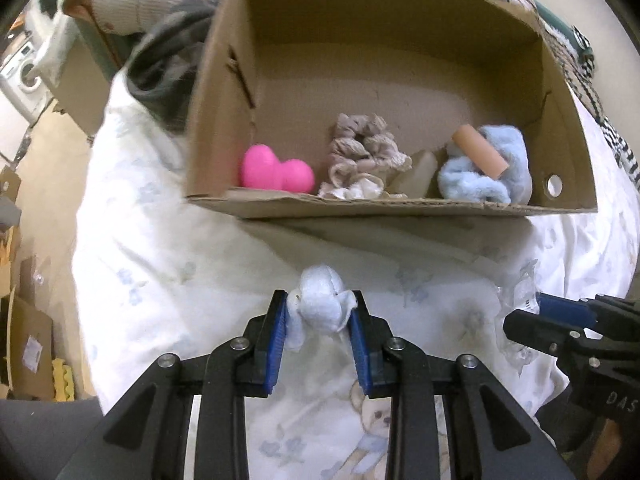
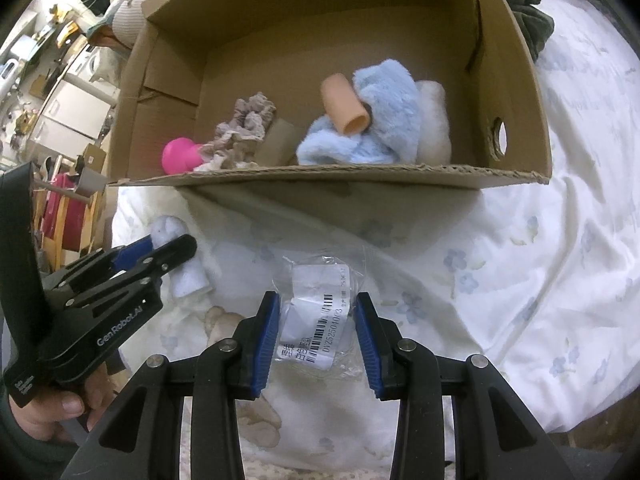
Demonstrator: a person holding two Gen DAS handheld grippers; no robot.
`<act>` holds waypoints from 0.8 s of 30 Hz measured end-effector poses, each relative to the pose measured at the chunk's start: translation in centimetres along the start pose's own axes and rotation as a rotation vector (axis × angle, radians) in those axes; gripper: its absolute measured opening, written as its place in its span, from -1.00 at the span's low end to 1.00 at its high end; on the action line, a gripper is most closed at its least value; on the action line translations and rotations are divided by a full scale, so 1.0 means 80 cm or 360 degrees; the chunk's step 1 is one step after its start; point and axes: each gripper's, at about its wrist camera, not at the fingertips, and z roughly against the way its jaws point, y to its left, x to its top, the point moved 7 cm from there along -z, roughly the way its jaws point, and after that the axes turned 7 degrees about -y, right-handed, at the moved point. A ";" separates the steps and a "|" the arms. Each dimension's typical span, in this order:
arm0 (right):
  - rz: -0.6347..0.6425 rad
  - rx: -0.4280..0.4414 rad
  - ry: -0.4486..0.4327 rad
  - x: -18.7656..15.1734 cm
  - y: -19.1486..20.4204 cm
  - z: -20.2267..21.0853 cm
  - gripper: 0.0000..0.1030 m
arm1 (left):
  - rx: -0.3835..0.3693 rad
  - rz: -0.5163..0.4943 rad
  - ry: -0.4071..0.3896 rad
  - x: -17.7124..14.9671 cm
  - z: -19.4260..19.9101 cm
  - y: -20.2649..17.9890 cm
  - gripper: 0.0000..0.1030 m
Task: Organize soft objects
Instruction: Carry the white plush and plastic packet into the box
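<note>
My left gripper is shut on a small pale-blue soft roll, held just above the bed in front of a cardboard box. The right wrist view shows the same roll hanging from the left gripper. My right gripper is shut on a clear plastic packet with a barcode label. In the box lie a pink heart-shaped toy, a beige scrunchie, a blue fluffy item and a peach tube.
The box stands on a white bedsheet printed with blue flowers and a bear. Dark grey clothing is piled behind the box's left side. Off the bed's left edge are the floor and flat cardboard. A hand holds the left gripper.
</note>
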 end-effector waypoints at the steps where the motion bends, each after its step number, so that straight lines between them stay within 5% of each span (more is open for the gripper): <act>1: 0.0001 0.0010 -0.0008 0.001 0.001 0.001 -0.22 | 0.0010 0.0011 -0.0011 0.000 0.008 0.001 -0.48; 13: 0.0018 0.0107 -0.0207 0.021 0.014 0.070 -0.22 | 0.0049 0.0077 -0.0198 0.034 0.088 0.015 -0.48; 24: 0.0056 0.0148 -0.0428 0.082 0.032 0.113 -0.22 | 0.0119 -0.0013 -0.0425 0.122 0.106 0.017 -0.48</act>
